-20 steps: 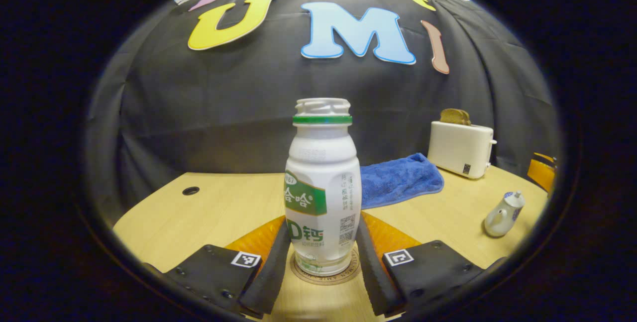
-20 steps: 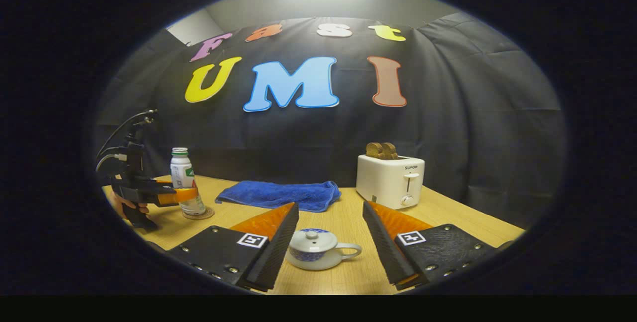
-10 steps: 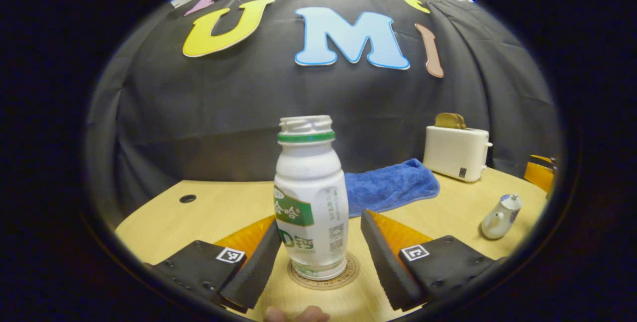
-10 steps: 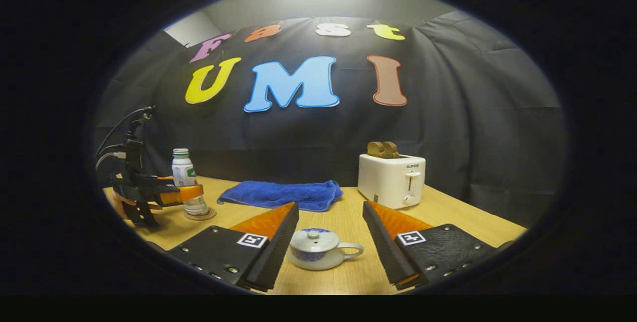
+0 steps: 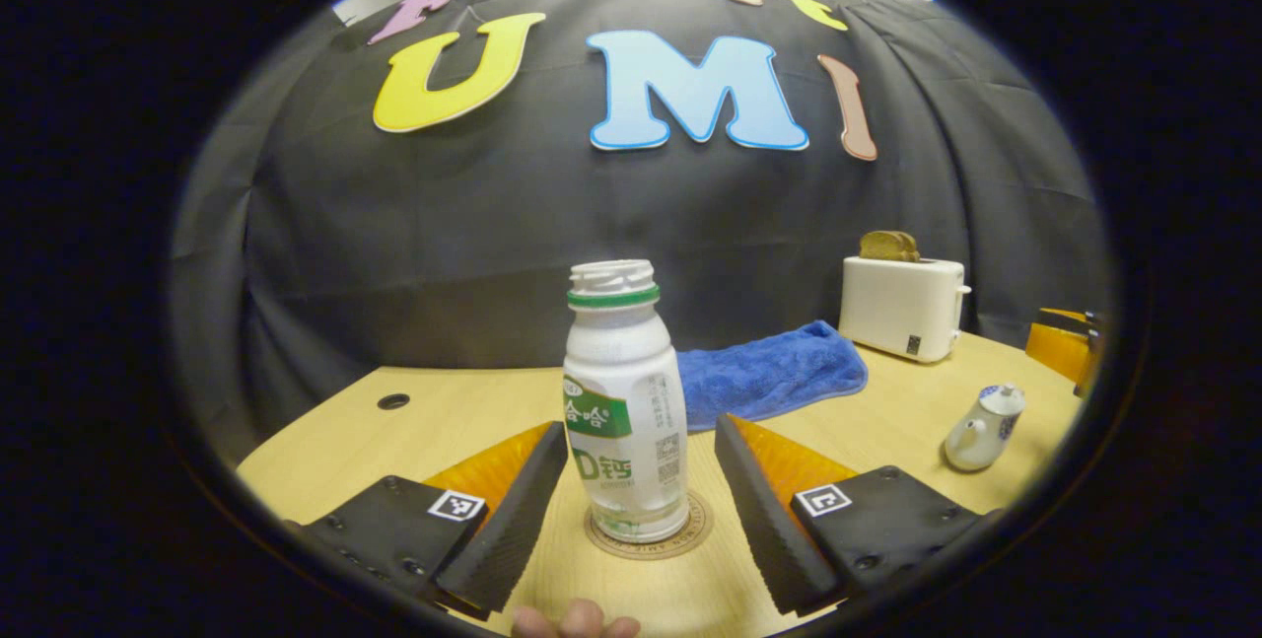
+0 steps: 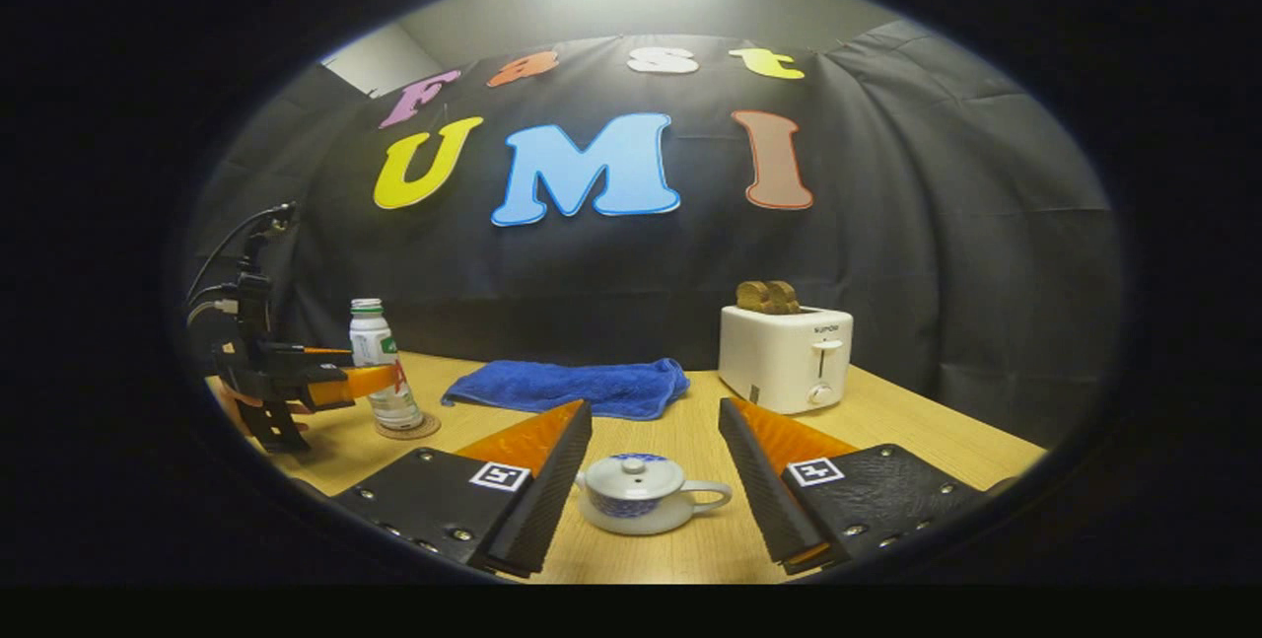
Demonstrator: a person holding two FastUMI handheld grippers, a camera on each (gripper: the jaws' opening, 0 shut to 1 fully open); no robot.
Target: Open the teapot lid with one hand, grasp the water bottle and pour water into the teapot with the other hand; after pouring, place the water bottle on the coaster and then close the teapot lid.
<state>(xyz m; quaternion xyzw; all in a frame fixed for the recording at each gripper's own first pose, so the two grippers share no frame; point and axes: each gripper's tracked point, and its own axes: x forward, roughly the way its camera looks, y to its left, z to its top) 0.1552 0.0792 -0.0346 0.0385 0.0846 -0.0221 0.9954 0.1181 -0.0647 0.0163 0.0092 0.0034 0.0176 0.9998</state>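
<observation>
Backing off since a second ago, our left gripper (image 5: 641, 510) now has its fingers spread wide and clear of the bottle (image 5: 625, 421), where earlier they stood tight at its sides. We see a gap on each side between finger and bottle. The bottle stands upright, uncapped, on the round coaster (image 5: 646, 537) on the table (image 5: 463, 411). A fingertip (image 5: 577, 621) of the holding hand shows at the bottom edge of the left gripper view.

Farther out in that view, a blue towel (image 5: 769, 372) lies behind and right of the bottle. A white toaster (image 5: 902, 308) with bread in its slot stands beyond the towel. The teapot (image 5: 978, 416) sits well apart to the right, lid on.

In the right gripper view, our right gripper (image 6: 656, 480) is also wide open, fingers apart on either side of the teapot (image 6: 641, 492) and touching nothing. The lid (image 6: 629, 473) rests closed on the pot; the handle points right. The teapot has shifted only slightly in this view.

At the far left of the same view we see the left gripper (image 6: 370, 382) beside the bottle (image 6: 383, 372) on its coaster (image 6: 404, 428). The towel (image 6: 572, 387) and toaster (image 6: 784, 357) lie behind.
</observation>
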